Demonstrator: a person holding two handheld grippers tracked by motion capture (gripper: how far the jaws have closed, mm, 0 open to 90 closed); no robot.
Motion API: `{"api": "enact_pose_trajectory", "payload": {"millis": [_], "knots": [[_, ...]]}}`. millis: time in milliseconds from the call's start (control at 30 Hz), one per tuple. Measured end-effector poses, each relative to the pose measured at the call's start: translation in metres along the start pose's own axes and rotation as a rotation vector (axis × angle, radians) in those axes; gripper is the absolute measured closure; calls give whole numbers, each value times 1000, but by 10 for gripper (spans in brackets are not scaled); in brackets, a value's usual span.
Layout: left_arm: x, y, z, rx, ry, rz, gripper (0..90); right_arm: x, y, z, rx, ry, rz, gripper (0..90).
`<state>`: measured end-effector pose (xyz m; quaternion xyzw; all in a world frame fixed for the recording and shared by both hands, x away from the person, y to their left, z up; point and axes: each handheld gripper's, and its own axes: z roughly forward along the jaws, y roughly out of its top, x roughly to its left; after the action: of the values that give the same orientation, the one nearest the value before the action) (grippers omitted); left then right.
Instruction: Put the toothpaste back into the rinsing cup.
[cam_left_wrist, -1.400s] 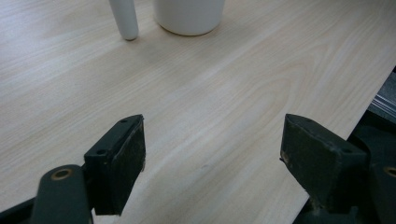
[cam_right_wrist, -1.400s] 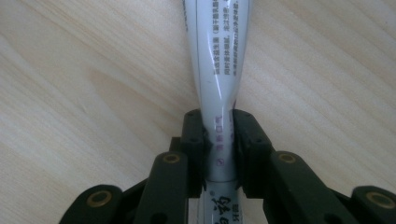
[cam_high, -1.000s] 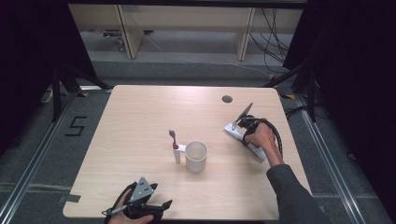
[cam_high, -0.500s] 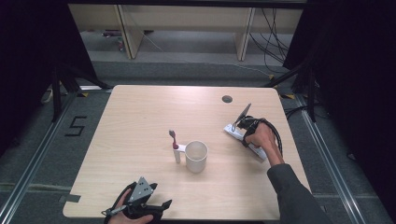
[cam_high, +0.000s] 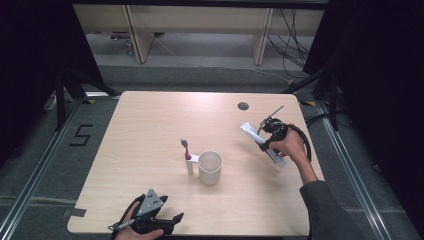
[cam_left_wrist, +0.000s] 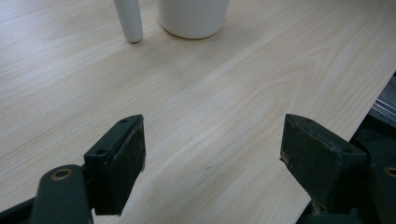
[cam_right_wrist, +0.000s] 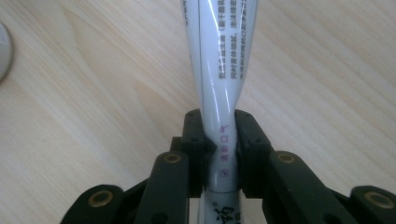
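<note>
From above, right gripper (cam_high: 264, 134) clamps a white tube (cam_high: 248, 131) off the table's (cam_high: 150, 120) right side; left gripper (cam_high: 167, 222) rests at the near edge, cup (cam_high: 210, 167) and toothbrush (cam_high: 187, 156) mid-table. Left gripper view: jaws wide apart, nothing between. Right gripper view: pads (cam_right_wrist: 247, 140) pinch the tube (cam_right_wrist: 219, 70) mid-body.

A lab-style recording bay is showing here: black curtains (cam_high: 30, 75) are flanking a bare wooden table (cam_high: 150, 130), cables (cam_high: 292, 30) are trailing over grey carpet, with tape marking the floor (cam_high: 82, 136).
</note>
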<state>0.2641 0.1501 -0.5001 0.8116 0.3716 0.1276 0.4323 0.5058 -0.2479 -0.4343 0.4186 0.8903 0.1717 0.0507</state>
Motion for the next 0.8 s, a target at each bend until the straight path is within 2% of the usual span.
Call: {"api": "enact_pose_trajectory", "payload": {"millis": [33,67,133,167,233,300,333,367,400,433,500,533,567,600,667,700,767,800], "knots": [[0,0,0,0,-2,-1,219,0,0,0,0,0,0,763],[2,1,-1,12,-1,20,219,0,0,-2,-19,10,-8,763],[2,0,0,10,-3,18,219,1,-1,-6,-56,31,-4,763],[1,0,0,-1,0,-2,219,2,-2,-7,-69,41,3,763],[2,1,-1,16,2,16,219,4,-2,-9,-92,55,8,764],[2,0,0,6,2,3,219,6,-2,-12,-113,72,24,764],[3,0,-1,19,-1,15,219,6,-2,-13,-131,73,5,764],[2,0,-1,14,-1,11,219,8,-2,-15,-132,80,25,764],[3,0,-1,17,-1,12,219,7,-2,-16,-149,87,7,764],[2,0,1,3,0,1,219,9,-2,-18,-161,93,10,764],[3,0,-1,17,3,16,219,9,-3,-21,-200,99,3,765],[2,0,-1,9,3,9,219,9,-3,-23,-224,105,-8,764],[2,0,-1,13,4,11,219,11,-3,-25,-237,110,2,764],[2,0,0,4,5,-4,219,10,-3,-26,-235,106,-2,765],[2,0,0,-4,4,-7,219,12,-3,-29,-278,112,-12,765],[2,0,0,2,7,-6,219,15,-4,-29,-301,115,10,764],[4,0,0,15,11,14,219,17,-4,-34,-335,127,10,764],[2,0,1,-5,4,-11,219,17,-4,-34,-368,135,4,764]]}}
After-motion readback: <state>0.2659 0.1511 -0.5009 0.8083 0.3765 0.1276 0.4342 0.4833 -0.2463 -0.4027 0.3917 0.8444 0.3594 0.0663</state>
